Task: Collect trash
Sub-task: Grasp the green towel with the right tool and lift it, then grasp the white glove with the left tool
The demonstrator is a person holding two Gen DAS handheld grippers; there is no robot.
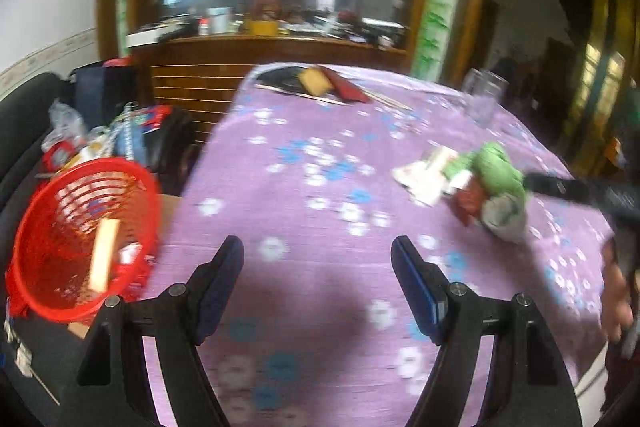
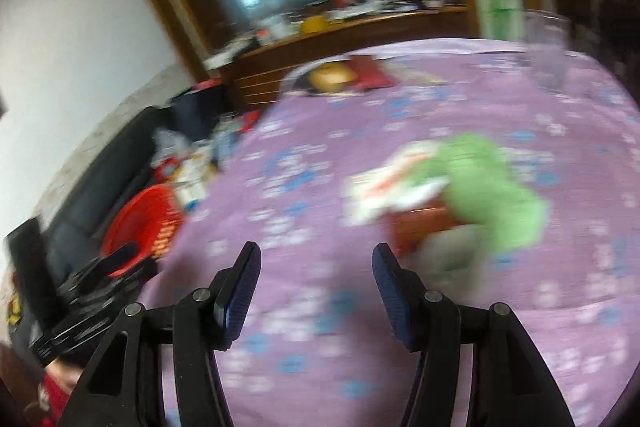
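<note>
A pile of trash (image 1: pixel 476 183) lies on the purple flowered tablecloth (image 1: pixel 320 187): green, white, red-brown and grey wrappers. It shows blurred in the right wrist view (image 2: pixel 452 195), just beyond my right gripper's right finger. My left gripper (image 1: pixel 318 251) is open and empty over the near table, well left of the pile. My right gripper (image 2: pixel 316 259) is open and empty; it shows in the left wrist view (image 1: pixel 560 187) at the pile's right. A red mesh basket (image 1: pixel 80 239) off the table's left edge holds a pale stick and scraps; it also shows in the right wrist view (image 2: pixel 140 227).
Clear glasses (image 1: pixel 484 99) stand at the far right of the table. A yellow sponge-like block (image 1: pixel 316 81), a dark red cloth and chopsticks lie at the far edge. A cluttered black sofa (image 1: pixel 24 119) stands left. A wooden cabinet (image 1: pixel 260 63) is behind.
</note>
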